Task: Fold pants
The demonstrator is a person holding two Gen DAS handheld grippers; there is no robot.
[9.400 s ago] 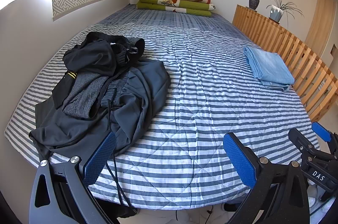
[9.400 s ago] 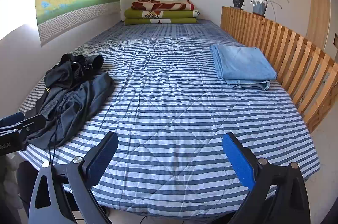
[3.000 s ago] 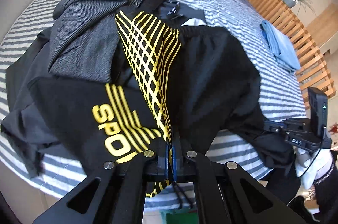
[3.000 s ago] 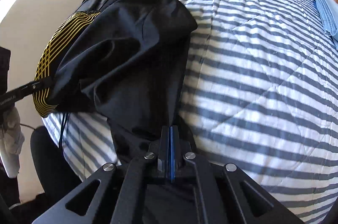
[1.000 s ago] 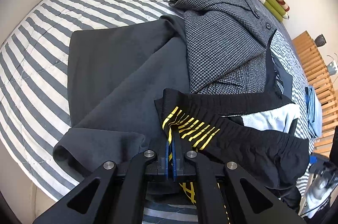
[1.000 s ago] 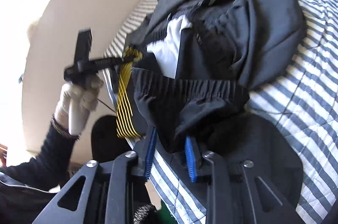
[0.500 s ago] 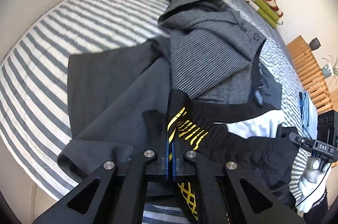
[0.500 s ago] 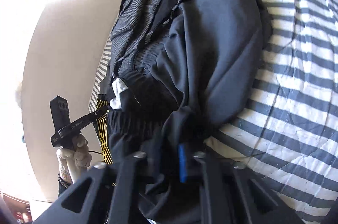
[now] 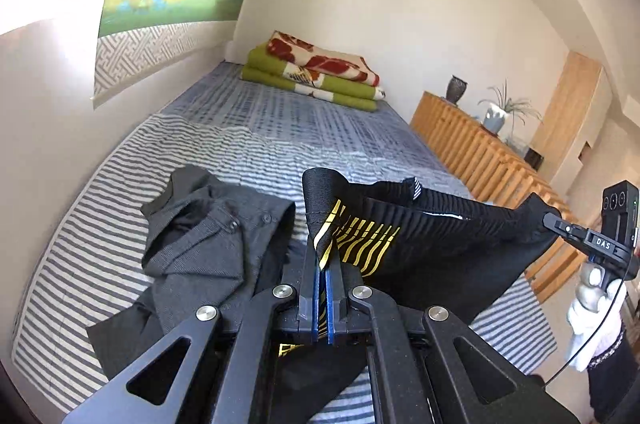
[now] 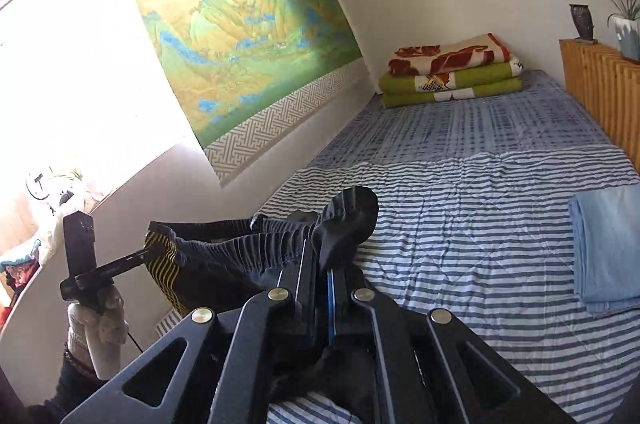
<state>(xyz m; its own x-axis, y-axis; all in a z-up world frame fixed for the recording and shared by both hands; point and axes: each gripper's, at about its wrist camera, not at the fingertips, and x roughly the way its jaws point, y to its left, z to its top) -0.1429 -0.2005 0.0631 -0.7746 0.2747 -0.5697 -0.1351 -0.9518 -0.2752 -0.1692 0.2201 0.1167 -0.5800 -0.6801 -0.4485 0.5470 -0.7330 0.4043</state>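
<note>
I have both tools clenched on the pants [image 9: 440, 236]: left tool [image 9: 323, 266] at one waistband corner, right tool [image 10: 320, 264] at the other, waistband stretched above the bed [image 10: 480, 208]. The hanging legs could drag the grey pile [image 9: 208, 244] along, and either thin pinch might slip.

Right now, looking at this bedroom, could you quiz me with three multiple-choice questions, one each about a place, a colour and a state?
1. Where does the folded light-blue cloth lie?
A. on the striped bed
B. on the floor
C. on the wooden rail

2. What colour are the stripes on the black sports pants?
A. red
B. yellow
C. white

3. How are the pants held?
A. lying flat
B. one gripper only
C. stretched between the left gripper and the right gripper

Answers: A, it rests on the bedspread; B, yellow lines show beside the waistband; C, both grippers pinch it.
</note>
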